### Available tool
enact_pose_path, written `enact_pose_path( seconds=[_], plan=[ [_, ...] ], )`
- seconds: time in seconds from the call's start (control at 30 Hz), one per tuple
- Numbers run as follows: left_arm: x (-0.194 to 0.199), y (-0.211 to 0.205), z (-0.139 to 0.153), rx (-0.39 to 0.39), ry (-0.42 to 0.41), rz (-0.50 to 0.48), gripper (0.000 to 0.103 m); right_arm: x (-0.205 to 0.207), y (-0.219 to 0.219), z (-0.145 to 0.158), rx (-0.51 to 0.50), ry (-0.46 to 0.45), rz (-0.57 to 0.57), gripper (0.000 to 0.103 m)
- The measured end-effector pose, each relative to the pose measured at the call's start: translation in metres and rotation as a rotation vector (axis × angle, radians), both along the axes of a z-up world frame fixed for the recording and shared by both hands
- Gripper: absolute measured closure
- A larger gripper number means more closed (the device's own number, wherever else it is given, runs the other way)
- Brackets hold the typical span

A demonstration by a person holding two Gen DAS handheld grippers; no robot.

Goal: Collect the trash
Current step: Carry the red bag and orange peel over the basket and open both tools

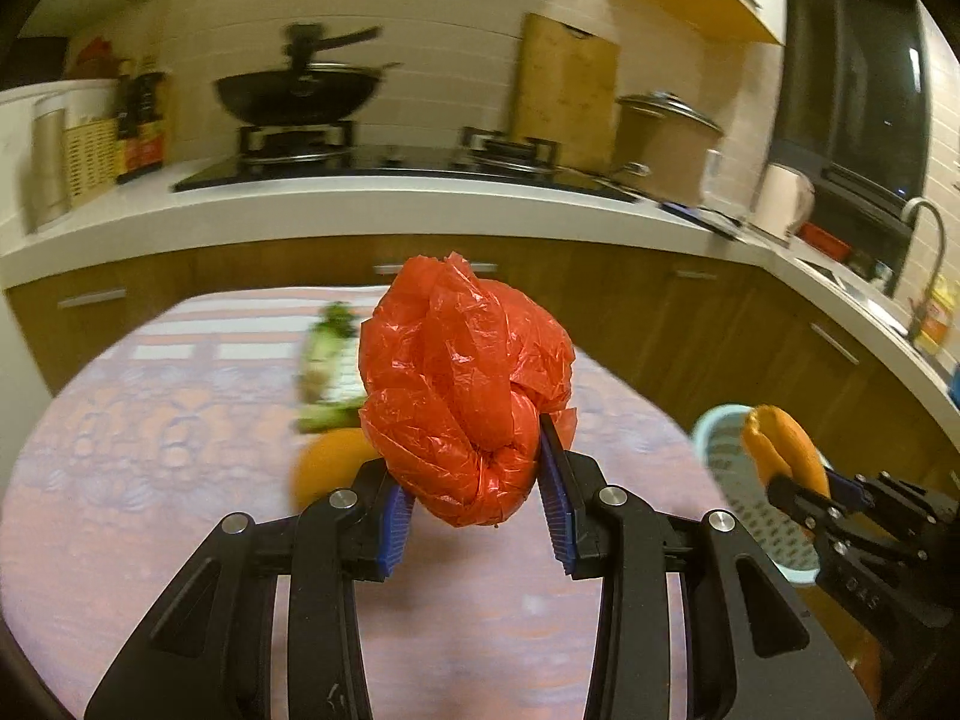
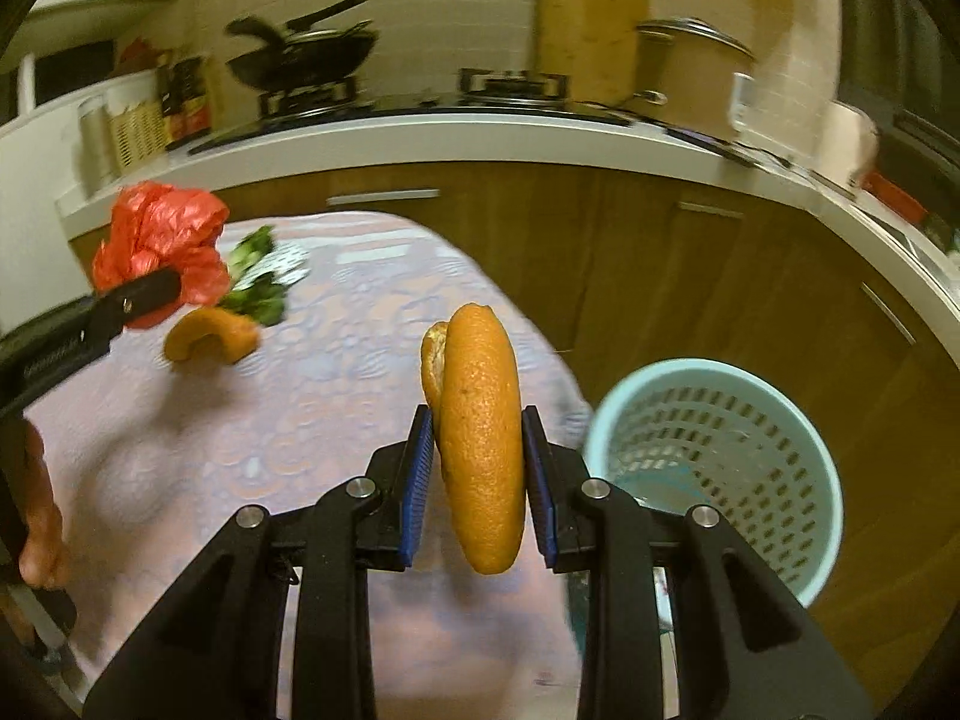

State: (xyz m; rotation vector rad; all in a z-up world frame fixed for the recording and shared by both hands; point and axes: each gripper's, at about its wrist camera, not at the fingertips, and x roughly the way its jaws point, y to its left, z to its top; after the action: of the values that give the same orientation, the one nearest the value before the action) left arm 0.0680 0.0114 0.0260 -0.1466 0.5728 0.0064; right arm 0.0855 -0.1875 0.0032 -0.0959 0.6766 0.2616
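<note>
My left gripper (image 1: pixel 477 486) is shut on a crumpled red plastic bag (image 1: pixel 465 384), held above the pink tablecloth (image 1: pixel 150 480). My right gripper (image 2: pixel 477 468) is shut on a folded orange peel (image 2: pixel 480 438), lifted near the table's right edge. A light blue perforated bin (image 2: pixel 720 480) stands on the floor just right of the peel. In the left wrist view the right gripper (image 1: pixel 798 495) shows with the peel (image 1: pixel 780 444) in front of the bin (image 1: pixel 744 504). Another orange peel (image 2: pixel 210 336) and green vegetable scraps (image 2: pixel 258 276) lie on the table. The left gripper's finger (image 2: pixel 144 294) holds the bag (image 2: pixel 159 246) at the far left.
Behind the table runs a white countertop (image 1: pixel 372 204) over wooden cabinets (image 2: pixel 630 264). On it are a wok (image 1: pixel 300 96) on the stove, a cutting board (image 1: pixel 564 90), a lidded pot (image 1: pixel 666 138) and bottles. A sink tap (image 1: pixel 927 240) is at the right. A person's hand (image 2: pixel 39 516) shows at the left.
</note>
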Motion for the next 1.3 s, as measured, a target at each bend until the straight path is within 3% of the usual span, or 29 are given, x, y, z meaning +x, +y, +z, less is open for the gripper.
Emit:
enact_pose_path(
  seconds=[0.5, 0.73, 1.13, 1.27, 1.3],
  plan=[
    [0.03, -0.139, -0.013, 0.049, 0.035, -0.23, 0.068, 0.013, -0.108, -0.013, 0.088, 0.009, -0.188, 0.077],
    [0.051, -0.189, -0.034, 0.082, 0.093, -0.31, 0.068, 0.018, -0.155, -0.038, 0.162, 0.05, -0.283, 0.077],
    [0.082, -0.224, -0.076, 0.027, 0.231, -0.378, 0.067, 0.035, -0.194, -0.081, 0.189, 0.175, -0.393, 0.076],
    [0.083, -0.233, -0.083, 0.051, 0.234, -0.402, 0.062, 0.039, -0.199, -0.086, 0.194, 0.181, -0.416, 0.073],
    [0.084, -0.235, -0.084, 0.059, 0.24, -0.405, 0.057, 0.04, -0.2, -0.088, 0.195, 0.189, -0.417, 0.068]
  ],
)
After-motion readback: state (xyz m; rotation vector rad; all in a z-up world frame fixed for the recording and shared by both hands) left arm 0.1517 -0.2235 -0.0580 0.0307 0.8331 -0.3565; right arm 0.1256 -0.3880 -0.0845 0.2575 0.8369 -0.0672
